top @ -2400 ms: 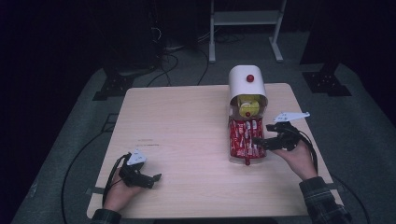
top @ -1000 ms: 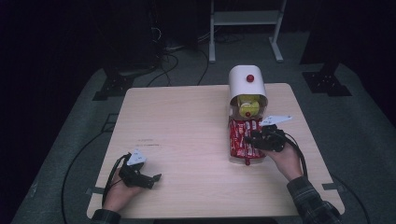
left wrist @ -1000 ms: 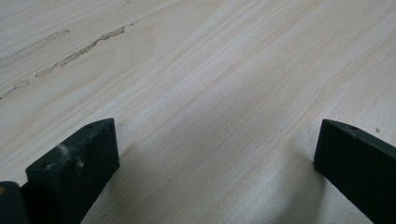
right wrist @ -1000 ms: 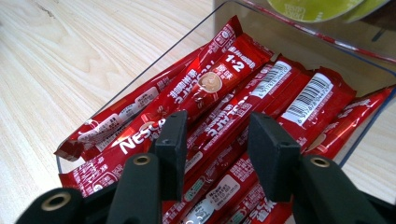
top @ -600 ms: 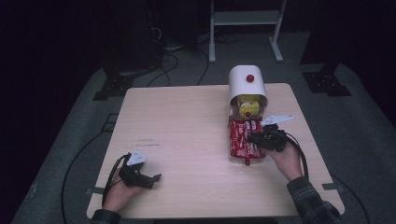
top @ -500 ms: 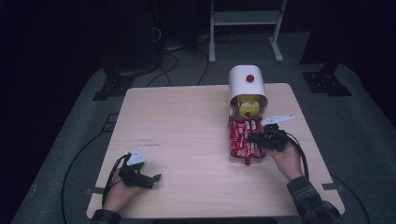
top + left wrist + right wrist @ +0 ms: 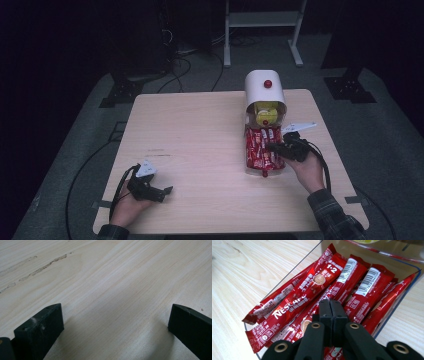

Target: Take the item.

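Right gripper view looks straight down into a clear tray [image 7: 287,280] heaped with red Nescafé coffee sticks [image 7: 312,287], their barcodes and "1+2" print facing up. The right gripper [image 7: 329,305] has its two black jaws pressed flat together over the pile, tips down among the sticks; whether a wrapper is pinched between them I cannot tell from here.

In the high view the same tray [image 7: 249,170] sits toward the right edge of the table [image 7: 200,130], about midway between the far and near edges, with the sticks [image 7: 260,147] showing red inside it. Just behind the tray, on its far side and touching or nearly so, stands a white domed container [image 7: 260,87] with a red knob on top and something yellow in its open front. The right gripper [image 7: 277,148] comes in from the tray's right side, the hand [image 7: 310,172] behind it, a plaid sleeve at the near right corner.

The left gripper [image 7: 162,190] rests near the near left corner, well apart from the tray, held in the left hand [image 7: 127,207]. In the left gripper view its jaws stand wide, bare wood between them.
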Demonstrator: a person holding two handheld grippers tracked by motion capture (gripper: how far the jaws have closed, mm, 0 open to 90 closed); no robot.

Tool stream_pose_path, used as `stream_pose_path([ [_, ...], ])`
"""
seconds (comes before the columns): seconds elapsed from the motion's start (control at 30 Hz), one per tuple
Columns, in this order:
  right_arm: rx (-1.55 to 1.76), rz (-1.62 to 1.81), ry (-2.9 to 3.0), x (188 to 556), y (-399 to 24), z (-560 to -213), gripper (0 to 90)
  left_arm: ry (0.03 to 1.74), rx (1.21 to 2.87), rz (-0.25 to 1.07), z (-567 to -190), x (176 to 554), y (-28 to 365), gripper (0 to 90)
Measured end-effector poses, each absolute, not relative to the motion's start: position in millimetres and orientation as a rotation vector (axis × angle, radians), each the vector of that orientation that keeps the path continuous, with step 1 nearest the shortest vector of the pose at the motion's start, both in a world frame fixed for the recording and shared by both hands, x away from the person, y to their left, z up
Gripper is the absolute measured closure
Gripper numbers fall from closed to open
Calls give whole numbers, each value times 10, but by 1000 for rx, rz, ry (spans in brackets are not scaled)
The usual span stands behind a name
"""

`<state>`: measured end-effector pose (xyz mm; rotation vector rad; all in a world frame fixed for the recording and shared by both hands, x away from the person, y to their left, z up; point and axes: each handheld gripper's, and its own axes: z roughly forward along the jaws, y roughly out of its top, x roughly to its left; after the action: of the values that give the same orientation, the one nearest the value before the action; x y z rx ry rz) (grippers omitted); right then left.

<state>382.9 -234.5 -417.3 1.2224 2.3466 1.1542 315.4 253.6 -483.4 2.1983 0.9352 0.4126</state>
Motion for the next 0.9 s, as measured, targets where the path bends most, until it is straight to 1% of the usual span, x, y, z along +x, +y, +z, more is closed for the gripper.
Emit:
stream_pose_path([
  [0.9,1195,1199,2347,3730,-2456,-4037,889,935,2198,412,-4834,3154,2536,0],
])
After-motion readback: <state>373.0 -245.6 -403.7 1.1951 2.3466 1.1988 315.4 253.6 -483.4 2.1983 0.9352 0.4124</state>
